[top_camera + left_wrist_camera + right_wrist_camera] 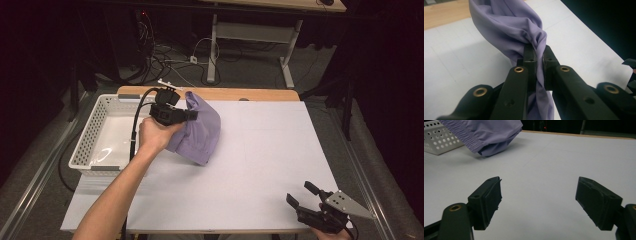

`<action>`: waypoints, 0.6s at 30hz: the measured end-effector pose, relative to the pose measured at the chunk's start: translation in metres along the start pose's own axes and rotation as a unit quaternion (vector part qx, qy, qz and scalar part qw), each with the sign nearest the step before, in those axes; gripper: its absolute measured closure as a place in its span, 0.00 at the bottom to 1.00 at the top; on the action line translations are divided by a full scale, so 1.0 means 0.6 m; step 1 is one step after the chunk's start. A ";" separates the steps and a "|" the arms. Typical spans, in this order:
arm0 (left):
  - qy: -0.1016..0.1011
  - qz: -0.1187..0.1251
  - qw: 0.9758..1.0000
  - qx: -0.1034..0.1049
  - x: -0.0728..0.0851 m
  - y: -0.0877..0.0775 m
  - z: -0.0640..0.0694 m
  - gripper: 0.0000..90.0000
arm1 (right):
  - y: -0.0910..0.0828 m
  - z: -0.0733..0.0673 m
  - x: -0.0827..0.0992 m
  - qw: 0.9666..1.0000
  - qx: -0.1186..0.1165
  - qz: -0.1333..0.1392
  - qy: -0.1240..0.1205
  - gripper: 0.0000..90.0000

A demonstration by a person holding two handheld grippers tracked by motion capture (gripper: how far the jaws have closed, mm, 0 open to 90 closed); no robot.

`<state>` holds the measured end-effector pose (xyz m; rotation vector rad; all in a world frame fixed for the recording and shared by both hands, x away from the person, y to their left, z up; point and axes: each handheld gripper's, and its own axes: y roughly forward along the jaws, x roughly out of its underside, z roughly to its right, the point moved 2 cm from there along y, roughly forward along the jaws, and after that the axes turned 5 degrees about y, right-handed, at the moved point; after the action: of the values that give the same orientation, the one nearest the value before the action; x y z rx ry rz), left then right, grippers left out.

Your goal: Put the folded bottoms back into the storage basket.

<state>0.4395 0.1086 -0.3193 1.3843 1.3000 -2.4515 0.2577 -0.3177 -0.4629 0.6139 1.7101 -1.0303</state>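
The purple cloth (200, 127) is what I have in hand. I see it bunched into a twisted fold between the jaws of my left gripper (538, 60), which are clamped tight on it; in the left gripper view the fabric squeezes through the narrow slot between the two pads and spills out both above and below them. From the high view the cloth hangs off the tip of that left gripper (192, 115), draping away from it and down toward the white table cover (260, 165). Whether the lowest corner is just touching that surface I cannot tell for sure. My left hand (156, 134) wraps the gripper body, with its black cable looping back over the white perforated basket (95, 135), which sits just behind and beside the gripper, on the far side from the cloth.

My right gripper (302, 195) rests well apart from all this, near the table's near edge, its grey three-cornered plate on top. Its jaws stand wide apart with nothing between them; in the right gripper view (537, 202) I look past the two black pads across bare white table toward the hanging cloth (486, 135) and a corner of the basket (439, 140) beyond it.
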 end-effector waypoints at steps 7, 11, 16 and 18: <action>0.034 -0.024 0.999 -0.026 -0.002 -0.021 0.005 0.92 | 0.000 0.000 0.000 1.000 0.000 0.000 0.000 0.24; 0.034 -0.008 0.999 -0.015 -0.004 -0.036 0.004 0.92 | 0.000 0.000 0.000 1.000 -0.001 0.000 0.000 0.24; 0.032 -0.004 0.999 -0.016 -0.007 -0.055 0.002 0.92 | -0.001 0.000 0.000 1.000 -0.001 0.001 0.000 0.24; 0.030 -0.003 0.999 -0.016 -0.007 -0.064 0.000 0.92 | 0.000 0.000 0.000 1.000 0.000 0.000 0.000 0.24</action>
<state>0.4264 0.1317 -0.2916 1.4588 1.3511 -2.4010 0.2575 -0.3177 -0.4627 0.6146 1.7104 -1.0289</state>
